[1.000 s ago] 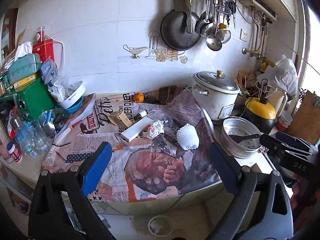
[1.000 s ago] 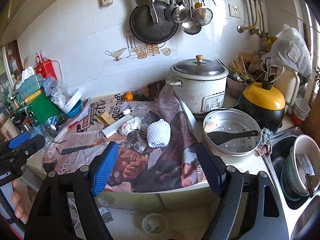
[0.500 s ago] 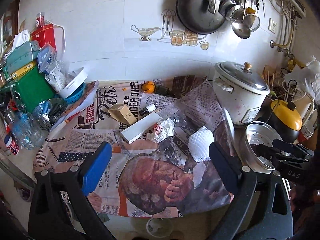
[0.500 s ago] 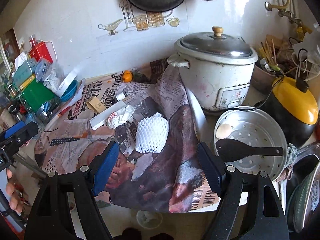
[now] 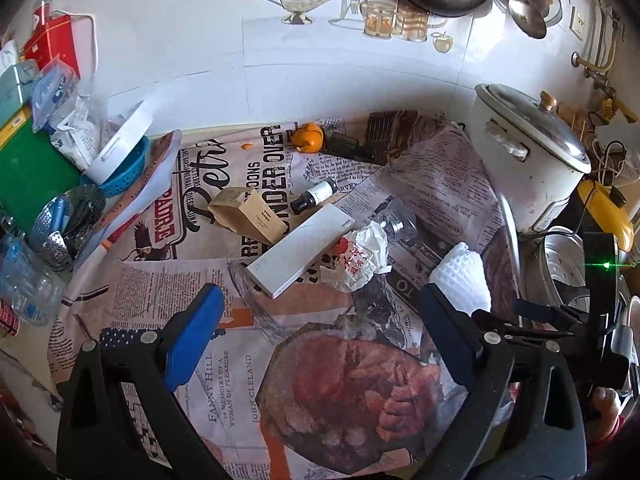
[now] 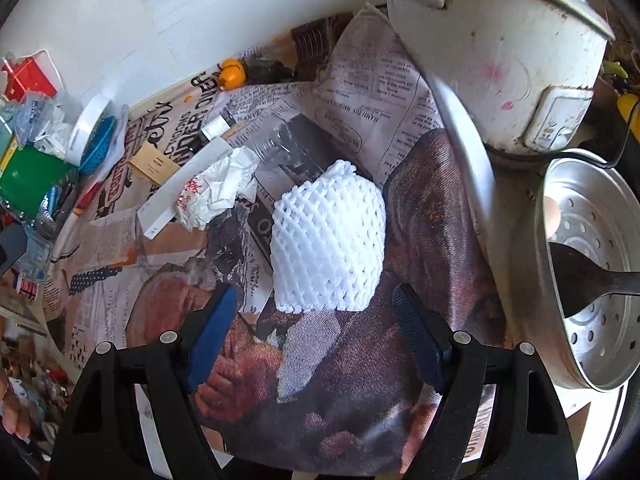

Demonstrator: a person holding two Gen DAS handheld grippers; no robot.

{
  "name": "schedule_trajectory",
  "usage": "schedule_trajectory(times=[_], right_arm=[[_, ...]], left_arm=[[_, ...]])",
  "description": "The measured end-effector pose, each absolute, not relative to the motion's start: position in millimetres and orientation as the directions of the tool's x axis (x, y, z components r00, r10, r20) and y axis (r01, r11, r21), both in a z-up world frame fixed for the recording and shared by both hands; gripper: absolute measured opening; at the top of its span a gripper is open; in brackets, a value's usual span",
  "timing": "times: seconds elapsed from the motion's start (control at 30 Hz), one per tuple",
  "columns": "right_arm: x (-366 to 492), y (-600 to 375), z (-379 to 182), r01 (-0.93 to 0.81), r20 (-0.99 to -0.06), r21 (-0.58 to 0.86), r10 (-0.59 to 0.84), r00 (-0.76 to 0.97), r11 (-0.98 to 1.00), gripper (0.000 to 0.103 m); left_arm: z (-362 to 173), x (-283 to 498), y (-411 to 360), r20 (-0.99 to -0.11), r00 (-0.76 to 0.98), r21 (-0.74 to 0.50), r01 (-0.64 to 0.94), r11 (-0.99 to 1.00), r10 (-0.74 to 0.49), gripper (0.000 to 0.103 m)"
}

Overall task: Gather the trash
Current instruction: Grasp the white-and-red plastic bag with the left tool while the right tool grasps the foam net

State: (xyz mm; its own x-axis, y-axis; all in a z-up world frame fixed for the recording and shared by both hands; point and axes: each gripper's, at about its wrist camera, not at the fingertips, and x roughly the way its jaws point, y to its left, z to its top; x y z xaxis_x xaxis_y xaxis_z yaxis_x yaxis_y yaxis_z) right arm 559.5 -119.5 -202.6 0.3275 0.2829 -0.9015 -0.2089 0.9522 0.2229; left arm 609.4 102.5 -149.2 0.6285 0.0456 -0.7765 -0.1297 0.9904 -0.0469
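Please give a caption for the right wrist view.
Open right gripper above white foam net on newspaper, beside rice cooker.

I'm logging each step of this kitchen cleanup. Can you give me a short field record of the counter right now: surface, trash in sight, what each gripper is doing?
surface: newspaper spread over the counter
trash: foam net, crumpled wrapper, long white box, tan carton, small bottle, clear cup, orange peel
right gripper: open, empty, the foam net just ahead of its fingertips
left gripper: open, empty, above the newspaper short of the white box
nearby: rice cooker, steamer tray with a black spoon
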Motion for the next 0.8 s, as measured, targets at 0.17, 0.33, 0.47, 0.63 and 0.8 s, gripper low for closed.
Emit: schedule_trajectory(times=[0.17, 0.33, 0.47, 0.63, 0.8], right_arm=[[573.4, -107.7, -234.2, -0.137, -0.932, 0.222, 0.251, 0.261, 0.965, 0.077], [571.4, -103.5, -244.2, -0.091, -0.939, 0.206, 0.223, 0.263, 0.974, 0.045], [566.7, -109.0, -239.5, -0.065, -0.930, 0.189, 0.200, 0.308, 0.980, 0.024], [564.9, -121.0, -230.0, -0.016, -0.912, 0.217, 0.208, 0.352, 0.976, 0.015], [557.3, -126.3, -217.3, -0.023, -0.900, 0.211, 0.204, 0.386, 0.977, 0.013]], left_arm=[[-190.6, 654.7, 114.6, -0.829, 0.557, -0.095, -0.055, 0.994, -0.049, 0.095], [-229.0, 693.9, 112.6, -0.866, 0.481, -0.145, 0.021, 0.989, -0.137, 0.080], [-249.4, 717.4, 104.4, -0.874, 0.450, -0.168, 0.074, 0.983, -0.183, 0.075], [-268.6, 734.1, 94.8, -0.886, 0.418, -0.178, 0.097, 0.979, -0.202, 0.065], [-279.3, 736.9, 88.4, -0.892, 0.405, -0.176, 0.095, 0.980, -0.200, 0.050]])
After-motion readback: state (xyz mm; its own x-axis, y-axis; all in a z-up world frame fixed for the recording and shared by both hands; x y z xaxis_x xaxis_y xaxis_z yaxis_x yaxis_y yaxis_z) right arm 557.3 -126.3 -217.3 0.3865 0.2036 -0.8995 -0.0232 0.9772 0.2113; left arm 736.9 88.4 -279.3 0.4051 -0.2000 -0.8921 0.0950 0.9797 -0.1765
